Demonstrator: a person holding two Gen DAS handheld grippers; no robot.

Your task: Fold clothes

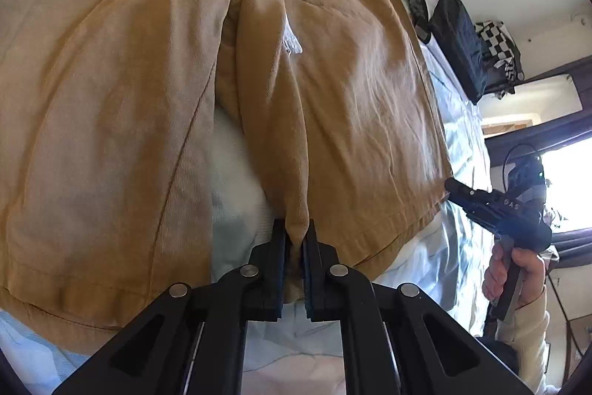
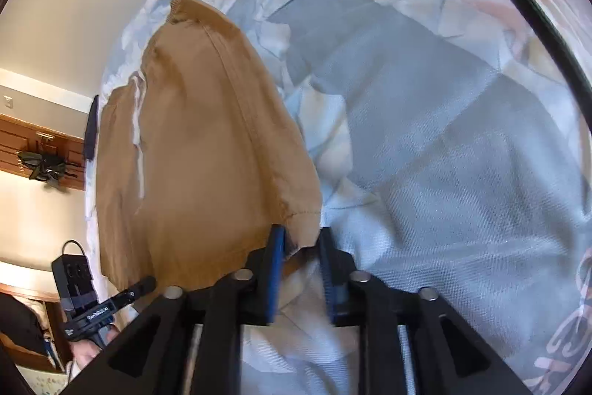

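1. Left wrist view: the left gripper [image 1: 295, 239] pinches a raised ridge at the hem of the tan cotton drawstring shorts [image 1: 148, 80], which lie spread on the pale patchwork bed [image 1: 458, 143], probably to carry a fold.
2. Right wrist view: the right gripper [image 2: 301, 247] stands partly apart around the shorts' [image 2: 192, 150] hem corner, not visibly clamping it.

garment: tan shorts [image 1: 351, 91], corduroy-like weave, elastic waistband, white drawstring [image 1: 290, 39]
pose: spread mostly flat on pale bedding, legs apart, waistband towards 12 o'clock in the left wrist view
crotch: a raised fold running down to 6 o'clock, its tip pinched up
right leg hem: corner at 4 o'clock of the left wrist view; in the right wrist view that corner [image 2: 301, 228] lifts slightly at 6 o'clock
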